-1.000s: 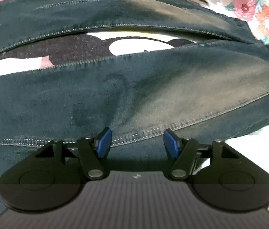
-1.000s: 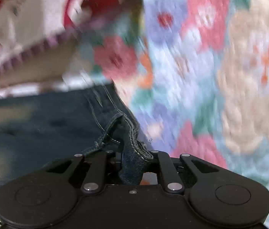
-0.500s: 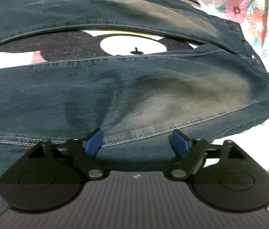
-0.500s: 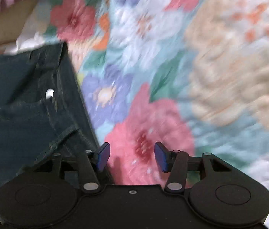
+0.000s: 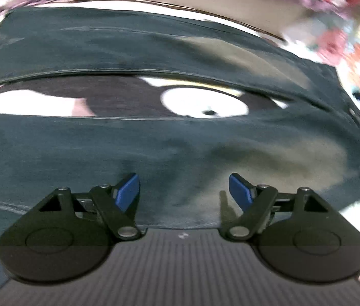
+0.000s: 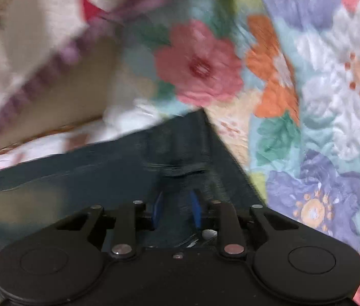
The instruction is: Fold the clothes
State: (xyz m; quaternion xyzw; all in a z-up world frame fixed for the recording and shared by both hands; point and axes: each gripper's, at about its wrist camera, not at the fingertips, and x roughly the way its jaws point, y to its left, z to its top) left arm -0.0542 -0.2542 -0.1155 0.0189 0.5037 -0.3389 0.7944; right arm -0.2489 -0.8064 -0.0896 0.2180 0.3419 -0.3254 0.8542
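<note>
Dark blue jeans [image 5: 180, 148] lie spread across the bed, the two legs running left to right with a gap between them. My left gripper [image 5: 183, 191] hovers over the near leg. Its blue pads [image 5: 129, 191] stand wide apart, closing slightly, with nothing gripped. In the right wrist view the picture is blurred. A corner of the jeans [image 6: 103, 173] at the waistband end points toward the quilt. My right gripper [image 6: 177, 209] sits low over that corner, its jaws closing with denim showing between the blue pads [image 6: 158, 209].
A cartoon-print sheet [image 5: 203, 102] shows through the gap between the legs. A floral quilt [image 6: 320, 102] covers the bed to the right of the jeans. White cloth with red and purple print [image 6: 14, 38] lies at the far side, over a tan surface [image 6: 83, 94].
The right gripper let go of the folded waistband, swung open over the floral quilt, then came back onto the jeans' corner with narrower jaws. The left gripper opened wider and drew back a little.
</note>
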